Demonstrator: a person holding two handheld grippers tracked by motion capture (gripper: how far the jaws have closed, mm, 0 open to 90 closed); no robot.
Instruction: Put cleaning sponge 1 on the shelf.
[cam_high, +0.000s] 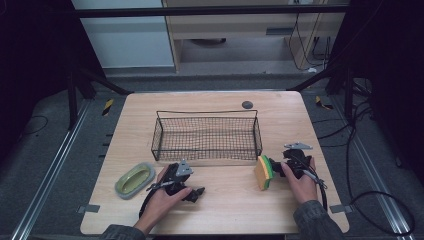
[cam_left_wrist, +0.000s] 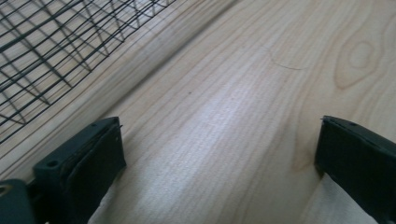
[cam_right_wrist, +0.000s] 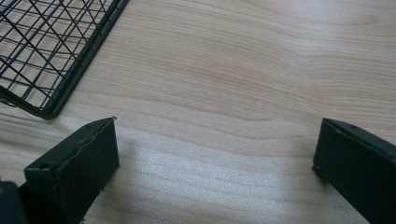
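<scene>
My left gripper (cam_high: 196, 193) rests low over the table's near left part, jaws wide apart. In the left gripper view (cam_left_wrist: 219, 154) only bare wood lies between them. My right gripper (cam_high: 281, 165) is at the near right, also open, with bare wood between its jaws in the right gripper view (cam_right_wrist: 215, 154). A yellow and green sponge (cam_high: 263, 173) stands on edge right beside the right gripper, on its left; I cannot tell if they touch. A green oval soap dish (cam_high: 135, 180) lies left of the left hand.
A black wire basket (cam_high: 207, 136) stands empty at the middle of the wooden table (cam_high: 225, 205). Its mesh (cam_left_wrist: 46, 46) is close on the left gripper's left, and its corner (cam_right_wrist: 46, 56) lies left of the right gripper. A dark round disc (cam_high: 247, 104) sits near the far edge.
</scene>
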